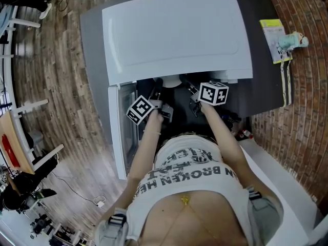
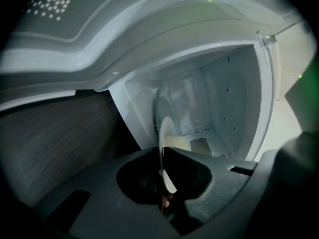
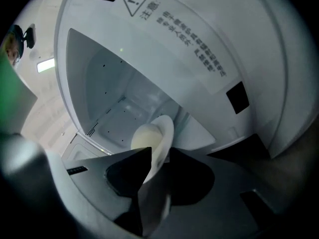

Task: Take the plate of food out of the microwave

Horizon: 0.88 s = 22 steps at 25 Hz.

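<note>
While pale food (image 3: 142, 136) is sitting on the plate (image 3: 163, 133), the left claw (image 2: 162, 156) and right claw (image 3: 157, 153) are clamping its rim at the open microwave's (image 1: 177, 40) mouth.

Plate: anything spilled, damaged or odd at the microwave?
Nothing stands out. The left gripper and right gripper each clamp the plate by its rim, the pale food sits on it, and the microwave floor shows no spill.

White microwave (image 1: 177, 35), white plate (image 3: 163, 131), grey table (image 1: 264, 86)
</note>
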Available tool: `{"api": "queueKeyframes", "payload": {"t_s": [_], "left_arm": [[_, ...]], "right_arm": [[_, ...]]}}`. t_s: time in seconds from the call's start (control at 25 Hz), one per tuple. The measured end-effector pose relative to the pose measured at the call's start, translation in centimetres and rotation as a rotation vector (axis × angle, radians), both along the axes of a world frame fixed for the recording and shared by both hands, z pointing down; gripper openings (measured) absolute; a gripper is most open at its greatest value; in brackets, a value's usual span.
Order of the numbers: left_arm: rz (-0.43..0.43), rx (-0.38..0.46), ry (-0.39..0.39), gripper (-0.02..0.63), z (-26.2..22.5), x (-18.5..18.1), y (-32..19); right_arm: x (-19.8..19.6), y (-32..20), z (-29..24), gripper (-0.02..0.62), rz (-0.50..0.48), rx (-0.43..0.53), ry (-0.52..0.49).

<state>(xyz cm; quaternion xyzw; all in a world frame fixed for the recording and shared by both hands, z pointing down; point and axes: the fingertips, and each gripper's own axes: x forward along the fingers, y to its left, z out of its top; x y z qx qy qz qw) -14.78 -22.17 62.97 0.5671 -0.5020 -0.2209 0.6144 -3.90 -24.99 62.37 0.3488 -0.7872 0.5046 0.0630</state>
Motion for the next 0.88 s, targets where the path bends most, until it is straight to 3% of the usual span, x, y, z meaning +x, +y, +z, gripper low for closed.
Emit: {"api": "queueKeyframes", "payload": {"t_s": [0.88], "left_arm": [[0.022, 0.047, -0.024, 0.031, -1.02, 0.70, 0.25]], "right_arm": [[0.88, 0.02, -0.33, 0.075, 0.034, -0.013, -0.002]]}}
